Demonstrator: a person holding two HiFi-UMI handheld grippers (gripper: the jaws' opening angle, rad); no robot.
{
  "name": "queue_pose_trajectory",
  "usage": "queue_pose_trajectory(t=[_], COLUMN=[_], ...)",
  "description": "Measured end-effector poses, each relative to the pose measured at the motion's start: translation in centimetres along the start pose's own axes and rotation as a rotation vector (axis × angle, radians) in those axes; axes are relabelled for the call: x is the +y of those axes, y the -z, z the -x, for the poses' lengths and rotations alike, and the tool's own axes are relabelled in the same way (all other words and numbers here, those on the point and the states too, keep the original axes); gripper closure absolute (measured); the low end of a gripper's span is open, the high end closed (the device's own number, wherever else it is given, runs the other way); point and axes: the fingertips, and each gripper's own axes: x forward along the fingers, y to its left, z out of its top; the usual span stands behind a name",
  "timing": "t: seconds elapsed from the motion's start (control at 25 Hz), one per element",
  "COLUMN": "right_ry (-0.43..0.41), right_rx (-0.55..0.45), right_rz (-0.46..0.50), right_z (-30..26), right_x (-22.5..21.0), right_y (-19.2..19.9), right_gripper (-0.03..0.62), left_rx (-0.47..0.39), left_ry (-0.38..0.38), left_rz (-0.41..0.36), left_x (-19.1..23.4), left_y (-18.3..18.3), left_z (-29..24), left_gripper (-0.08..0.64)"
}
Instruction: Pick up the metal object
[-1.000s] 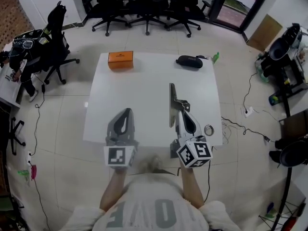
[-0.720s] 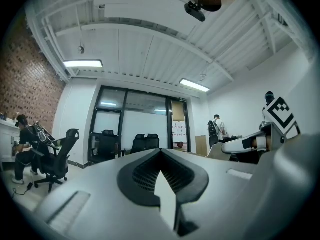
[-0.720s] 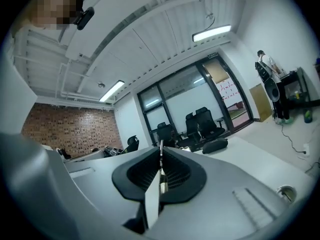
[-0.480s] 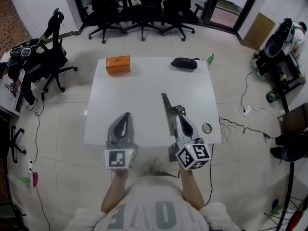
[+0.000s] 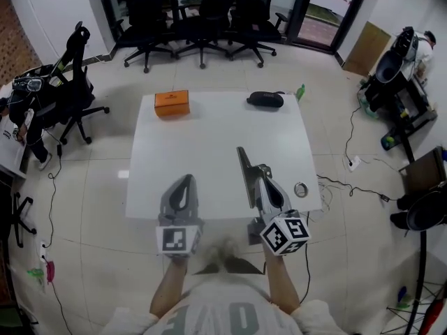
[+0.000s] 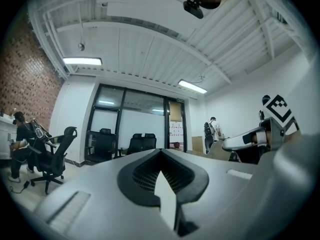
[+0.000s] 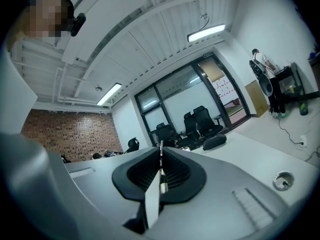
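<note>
A: Right tool (image 5: 262, 175)?
B: Clamped narrow on the flat grey metal plate (image 5: 244, 169), a pad on each face. In the right gripper view the plate (image 7: 160, 169) stands on edge between the jaws. It sticks out past the tips toward the far side.
A: Where over the white bench (image 5: 209, 145)?
B: Near right part, just left of the small round silvery item (image 5: 301, 189) lying by the right edge.
A: Left tool (image 5: 183, 181)?
B: Jaws together, nothing between them. It's beside the right one, over the near edge.
A: Other stuff?
B: Orange rectangular box (image 5: 172, 103) at the far left, black oblong case (image 5: 265, 100) at the far right, well apart. Black office chairs (image 5: 202, 5) stand on the floor beyond.
</note>
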Motion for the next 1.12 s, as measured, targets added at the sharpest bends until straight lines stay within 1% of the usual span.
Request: queue_pose_trajectory(t=[0.12, 0.2, 0.36, 0.52, 0.64, 0.76, 0.84, 0.92, 1.04, 1.12], right_ry=[0.01, 0.003, -0.01, -0.04, -0.046, -0.039, -0.042, -0.047, -0.047, -0.049], right_rx=[-0.024, -0.057, -0.115, -0.151, -0.167, -0.164, -0.159, -0.159, -0.147, -0.13], right_rz=[-0.026, -0.03, 0.035, 0.029, 0.047, 0.059, 0.048, 0.033, 0.008, -0.007], right_z=[1.6, 2.9, 5.9, 10.9, 16.5, 23.2, 28.2, 32.7, 38.2, 40.8], right_x=[0.8, 1.4, 2.9, 4.9, 6.1, 7.3, 7.8, 8.1, 8.9, 9.7], right_y=[-0.6, -1.2, -2.4, -2.3, -1.8, -0.2, 1.1, 2.4, 3.8, 4.3], right_gripper=[0.563, 0.563, 0.563, 0.563, 0.563, 0.563, 0.563, 0.563, 0.563, 0.563], left_rx=[-0.009, -0.012, -0.038, -0.053, -0.068, -0.069, -0.079, -0.093, -0.098, -0.103], left_ry=[0.008, 0.002, -0.01, -0.035, -0.04, -0.02, -0.001, 0.003, -0.002, -0.009], left_rz=[0.012, -0.004, -0.04, -0.052, -0.049, -0.053, -0.076, -0.08, -0.07, -0.082], left_x=[0.2, 0.2, -0.3, -1.6, -3.9, -7.5, -10.6, -13.2, -15.8, -16.9], left_y=[-0.4, -0.4, -0.7, -0.7, -1.1, -1.4, -1.4, -1.2, -1.5, -2.5], left_z=[1.4, 2.7, 5.4, 10.1, 14.4, 19.7, 23.8, 27.7, 32.8, 35.8], left_gripper=[0.56, 0.56, 0.56, 0.56, 0.56, 0.56, 0.56, 0.56, 0.56, 0.56])
